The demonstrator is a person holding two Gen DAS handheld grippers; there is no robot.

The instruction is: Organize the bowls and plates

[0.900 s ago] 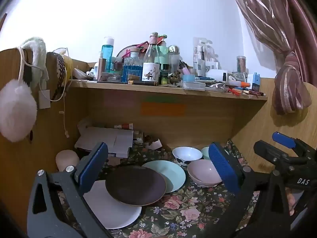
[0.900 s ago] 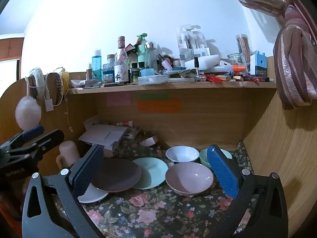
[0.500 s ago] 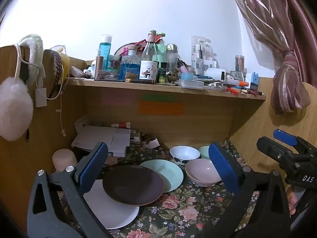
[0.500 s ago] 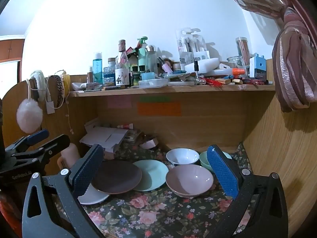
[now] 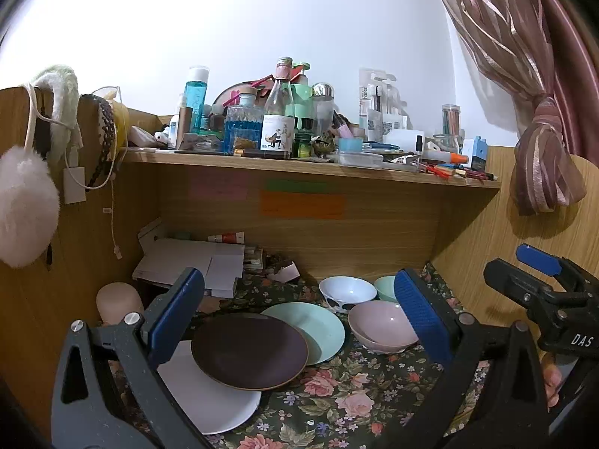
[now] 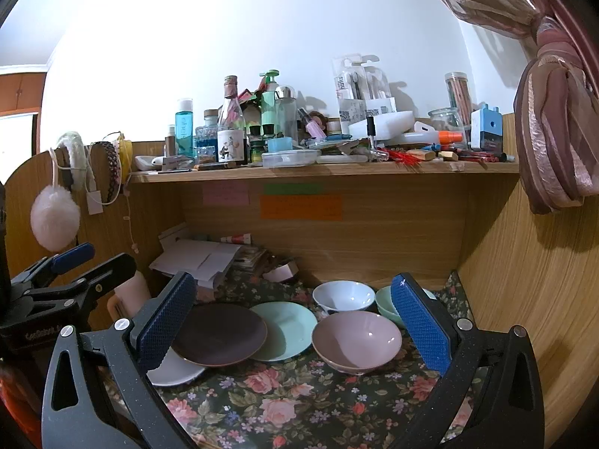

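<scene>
A room in a home, a wooden desk nook with a flowery cloth, a shelf full of bottles and pens, a tied-back curtain — plates and bowls below

Three plates: white, brown, mint. Three bowls: pink, white patterned, mint (mostly hidden). Two claws.
</scene>
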